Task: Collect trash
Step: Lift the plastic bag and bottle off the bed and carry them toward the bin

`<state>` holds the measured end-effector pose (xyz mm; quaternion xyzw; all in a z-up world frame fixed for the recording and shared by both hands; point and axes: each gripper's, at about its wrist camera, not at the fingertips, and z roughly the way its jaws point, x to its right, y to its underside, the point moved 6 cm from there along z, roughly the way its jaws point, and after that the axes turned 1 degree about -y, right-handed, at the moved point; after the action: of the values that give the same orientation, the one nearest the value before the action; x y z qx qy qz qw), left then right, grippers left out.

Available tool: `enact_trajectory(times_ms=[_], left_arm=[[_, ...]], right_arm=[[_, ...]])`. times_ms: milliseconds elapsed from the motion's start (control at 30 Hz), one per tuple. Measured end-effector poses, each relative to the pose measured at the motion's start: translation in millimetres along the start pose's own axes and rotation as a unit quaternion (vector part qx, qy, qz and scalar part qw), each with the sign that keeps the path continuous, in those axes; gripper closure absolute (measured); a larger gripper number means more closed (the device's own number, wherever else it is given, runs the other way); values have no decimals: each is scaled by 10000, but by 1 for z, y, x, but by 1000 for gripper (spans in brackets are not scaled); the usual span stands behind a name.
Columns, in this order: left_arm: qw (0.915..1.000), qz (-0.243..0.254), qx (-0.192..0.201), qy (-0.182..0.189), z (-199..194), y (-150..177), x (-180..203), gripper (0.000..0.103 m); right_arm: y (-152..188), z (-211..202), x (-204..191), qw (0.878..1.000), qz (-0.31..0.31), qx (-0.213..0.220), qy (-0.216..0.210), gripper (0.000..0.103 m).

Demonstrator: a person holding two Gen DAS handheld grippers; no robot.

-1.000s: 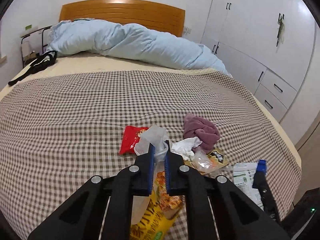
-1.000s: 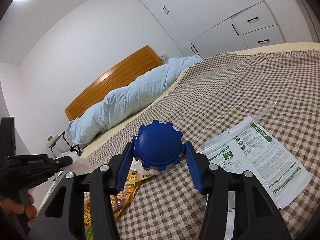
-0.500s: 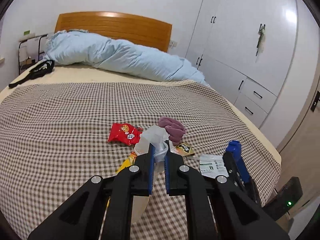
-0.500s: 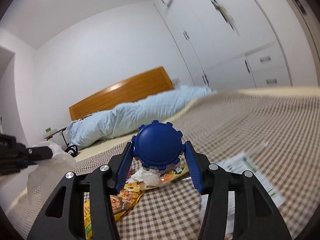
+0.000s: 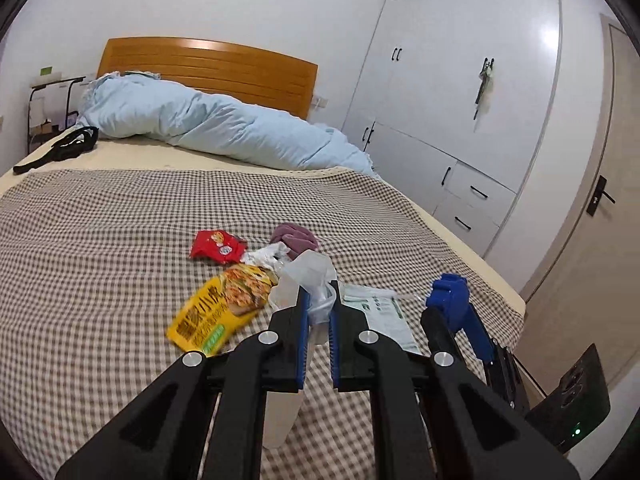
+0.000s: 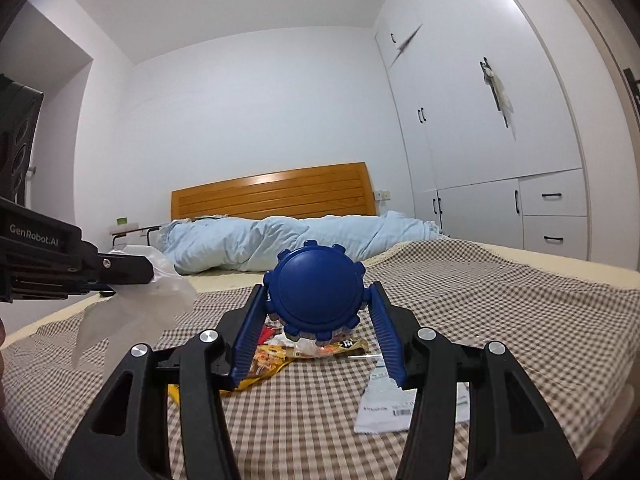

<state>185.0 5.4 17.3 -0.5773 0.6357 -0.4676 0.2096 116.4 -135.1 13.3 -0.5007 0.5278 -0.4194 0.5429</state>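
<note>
My left gripper (image 5: 319,300) is shut on a clear plastic bag (image 5: 306,280) and holds it above the checked bedspread (image 5: 100,248); the bag also hangs at the left of the right wrist view (image 6: 136,312). My right gripper (image 6: 318,304) is shut on a blue round lid (image 6: 316,290), lifted over the bed; it shows at the right of the left wrist view (image 5: 450,298). On the bed lie a yellow snack bag (image 5: 222,306), a red snack packet (image 5: 218,246), a crumpled white wrapper (image 5: 266,256) and a white-green flat packet (image 5: 380,312).
A purple cloth (image 5: 295,237) lies beside the trash. A light blue duvet (image 5: 216,132) lies along the wooden headboard (image 5: 208,70). A black strap (image 5: 60,148) lies at the bed's far left. White wardrobes (image 5: 460,100) stand to the right.
Both grippers have risen and pulled back from the trash pile, each keeping its hold. The yellow snack bag, earlier under my left gripper, now lies in full view on the bed.
</note>
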Motion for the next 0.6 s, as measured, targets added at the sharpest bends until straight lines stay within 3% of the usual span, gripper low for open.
enact_trajectory(times_ms=[600], left_arm=[[9999,-105,49,121,-57,55,32,97]], right_arm=[[13,-75,16,9990,-7,-440,-33,52]])
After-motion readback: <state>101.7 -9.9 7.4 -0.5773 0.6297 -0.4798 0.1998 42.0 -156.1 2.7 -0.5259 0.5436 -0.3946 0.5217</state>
